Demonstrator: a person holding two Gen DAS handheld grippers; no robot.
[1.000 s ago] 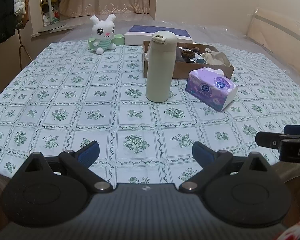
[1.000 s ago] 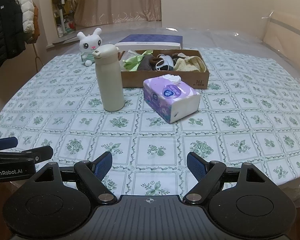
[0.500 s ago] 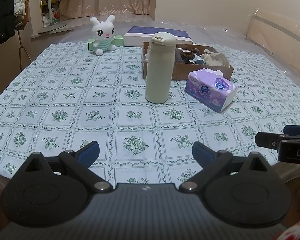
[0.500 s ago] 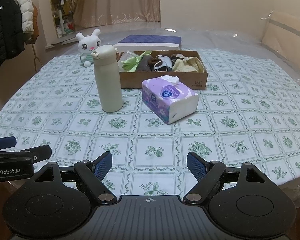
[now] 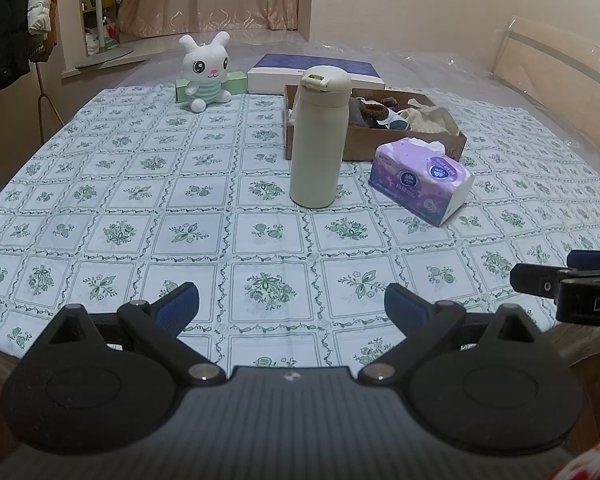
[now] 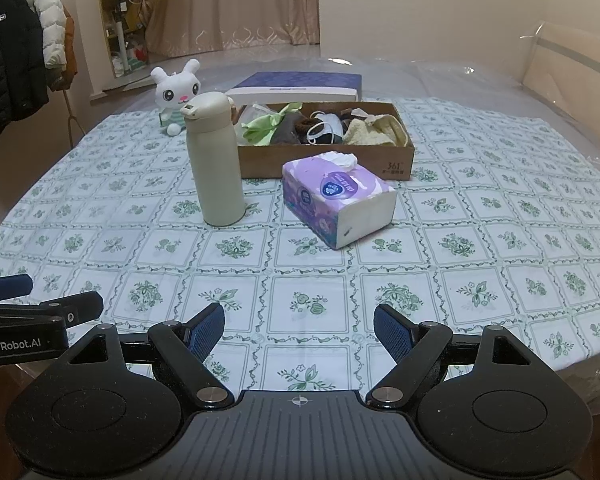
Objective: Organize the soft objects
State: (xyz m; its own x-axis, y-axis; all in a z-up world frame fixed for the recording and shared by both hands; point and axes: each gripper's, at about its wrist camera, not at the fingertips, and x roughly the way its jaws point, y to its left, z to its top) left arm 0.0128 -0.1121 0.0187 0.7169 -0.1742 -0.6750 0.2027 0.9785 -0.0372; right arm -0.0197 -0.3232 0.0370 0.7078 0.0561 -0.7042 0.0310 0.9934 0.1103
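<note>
Nothing much has moved since a second ago: both grippers hover at the near edge of the table just as before, and the things on the cloth sit where they were.

At the left, the left gripper (image 5: 292, 306) stands spread wide, its blue pads apart over the green-flowered tablecloth (image 5: 112, 200) with nothing between them. Beside it the right gripper (image 6: 299, 326) is likewise released, jaws wide and empty above the cloth.

Out in the middle of the table a cream flask (image 5: 320, 136) stands upright. Just to its right lies a purple tissue pack (image 5: 420, 182), angled across the squares, a tuft of white tissue poking from its top. Behind both sits a shallow cardboard box (image 6: 328, 164), already holding soft things: a green cloth (image 6: 266, 124) at its left end, dark brown pieces and a white mask in the middle, a pale yellow knit cloth (image 6: 376, 132) at its right end. The tissue pack lies close in front of the box, apart from it.

Farther back, a white plush rabbit (image 5: 206, 72) sits upright near the far left part of the cloth against a small green box (image 5: 236, 80). A flat blue-topped box (image 5: 316, 70) lies behind the cardboard one. Jackets (image 6: 16, 60) hang on a rack at the left wall.
</note>
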